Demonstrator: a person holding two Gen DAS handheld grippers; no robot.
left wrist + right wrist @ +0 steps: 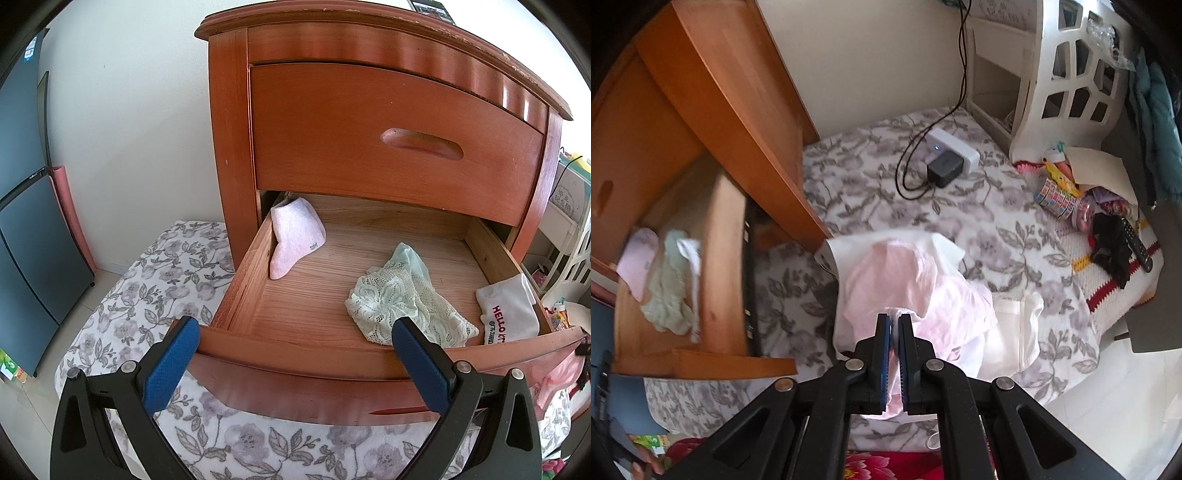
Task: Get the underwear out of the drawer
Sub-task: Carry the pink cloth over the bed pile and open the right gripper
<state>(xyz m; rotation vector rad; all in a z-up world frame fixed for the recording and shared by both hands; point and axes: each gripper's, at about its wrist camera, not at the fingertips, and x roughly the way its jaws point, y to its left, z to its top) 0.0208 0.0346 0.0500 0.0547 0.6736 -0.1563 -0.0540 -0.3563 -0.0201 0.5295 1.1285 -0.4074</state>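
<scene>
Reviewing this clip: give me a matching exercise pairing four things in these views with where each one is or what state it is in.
Things:
1. pink sock
2. green lace underwear
3. pink garment
4. left claw

Places or states:
A. pinched in the shut right claw, over the floral bedding
B. open, at the drawer front
C. leaning on the drawer's left wall
D. crumpled on the drawer floor, centre-right

Pairs: 1-C, 2-D, 3-A, 4-B

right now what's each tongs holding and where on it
Right tongs pinch a fold of the pink garment at its near edge. Left tongs hold nothing.
</scene>
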